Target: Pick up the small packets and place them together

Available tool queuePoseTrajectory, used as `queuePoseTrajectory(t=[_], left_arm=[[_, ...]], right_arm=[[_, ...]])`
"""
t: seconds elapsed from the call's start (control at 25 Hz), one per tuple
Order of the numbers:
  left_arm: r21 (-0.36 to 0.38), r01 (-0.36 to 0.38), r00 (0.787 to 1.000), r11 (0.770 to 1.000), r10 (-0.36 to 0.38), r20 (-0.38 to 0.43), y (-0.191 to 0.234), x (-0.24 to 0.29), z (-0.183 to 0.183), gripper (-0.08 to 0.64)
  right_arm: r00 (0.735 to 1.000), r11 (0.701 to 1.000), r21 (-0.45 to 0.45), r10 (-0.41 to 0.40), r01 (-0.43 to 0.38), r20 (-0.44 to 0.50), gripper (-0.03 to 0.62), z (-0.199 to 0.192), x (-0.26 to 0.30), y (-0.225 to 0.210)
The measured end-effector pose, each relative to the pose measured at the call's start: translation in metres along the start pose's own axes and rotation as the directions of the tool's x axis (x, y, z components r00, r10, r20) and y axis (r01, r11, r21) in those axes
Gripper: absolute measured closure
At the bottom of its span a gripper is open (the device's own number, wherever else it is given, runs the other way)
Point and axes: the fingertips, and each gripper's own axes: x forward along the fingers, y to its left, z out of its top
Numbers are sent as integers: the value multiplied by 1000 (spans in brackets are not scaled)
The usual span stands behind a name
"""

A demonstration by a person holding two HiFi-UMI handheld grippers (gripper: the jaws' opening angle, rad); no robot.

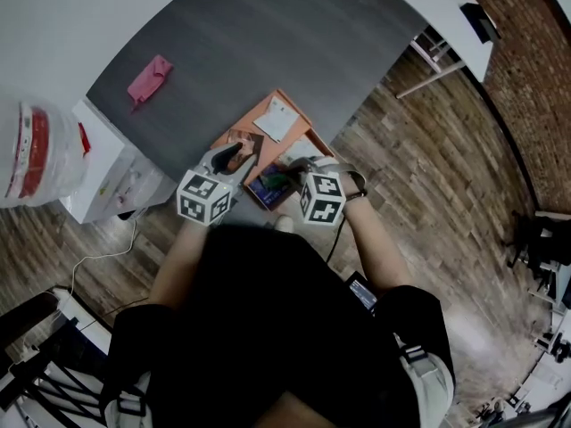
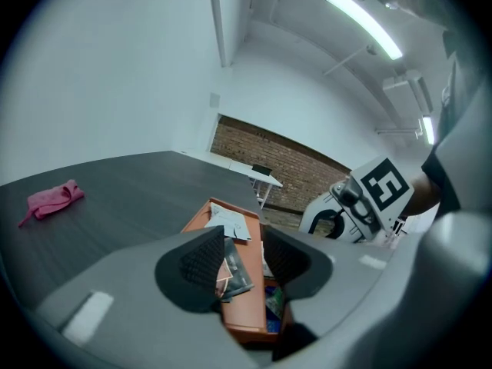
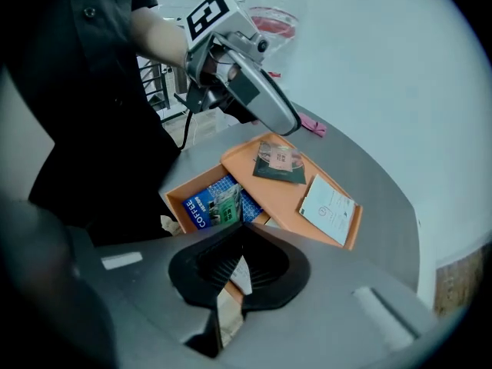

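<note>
- Right gripper (image 3: 240, 244): jaws are clenched on a thin pale packet (image 3: 240, 274), which is pinched between the pads and held above the near end of the orange tray (image 3: 286, 198).
- Left gripper (image 2: 244, 241): jaws are apart and nothing is pressed between the pads. In the head view it is seen over the tray, at 9 o'clock of the right gripper.
- Shallow part of the tray: a dark packet (image 3: 278, 162) and a white packet (image 3: 329, 208) lie flat, apart from each other.
- Deeper compartment at the near end: a blue packet (image 3: 201, 206) marked COFFEE is seen, with a green packet (image 3: 225, 204) lying on it.
- Edges, head view: the tray is set at the near corner of the dark grey table (image 1: 268, 34). The table edge runs just beside it at 3 o'clock, with the wood floor (image 1: 428, 176) beyond.
- Open room: bare tabletop is noted from 10 to 1 o'clock of the tray. A pink cloth (image 1: 149, 80) lies at 10 o'clock, well apart.
- Room: a brick wall (image 1: 526, 69) and a white table (image 1: 446, 7) are seen at 2 o'clock.
</note>
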Motion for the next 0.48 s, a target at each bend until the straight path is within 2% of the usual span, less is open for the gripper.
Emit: queuePoseTrajectory(t=[0.48], left_arm=[[27, -10, 999, 1000, 9, 38, -3, -8, 11, 405]], right_arm=[[986, 988, 107, -120, 108, 116, 589, 7, -55, -36]])
